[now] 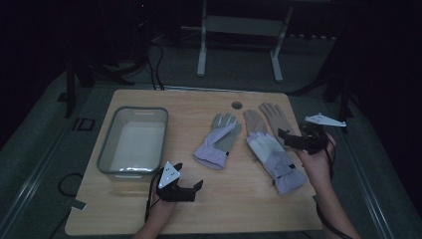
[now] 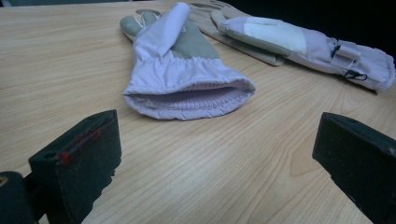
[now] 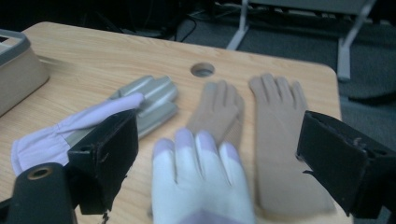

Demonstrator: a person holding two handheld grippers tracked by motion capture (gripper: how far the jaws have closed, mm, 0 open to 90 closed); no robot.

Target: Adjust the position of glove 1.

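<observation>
A dark room surrounds the wooden table (image 1: 239,199), where a grey bin (image 1: 133,142) sits toward the left edge. Near the front edge the left gripper (image 1: 191,188) hovers with its jaws wide apart and nothing between them, pointed at the lavender glove (image 1: 217,142) lying mid-table — cuff toward the front edge, fingers toward the far edge. Toward the right edge lie a white-and-lavender glove (image 1: 273,157) and two tan gloves (image 1: 272,117) — the right gripper (image 1: 291,139) hangs just over them, jaws apart, empty.
</observation>
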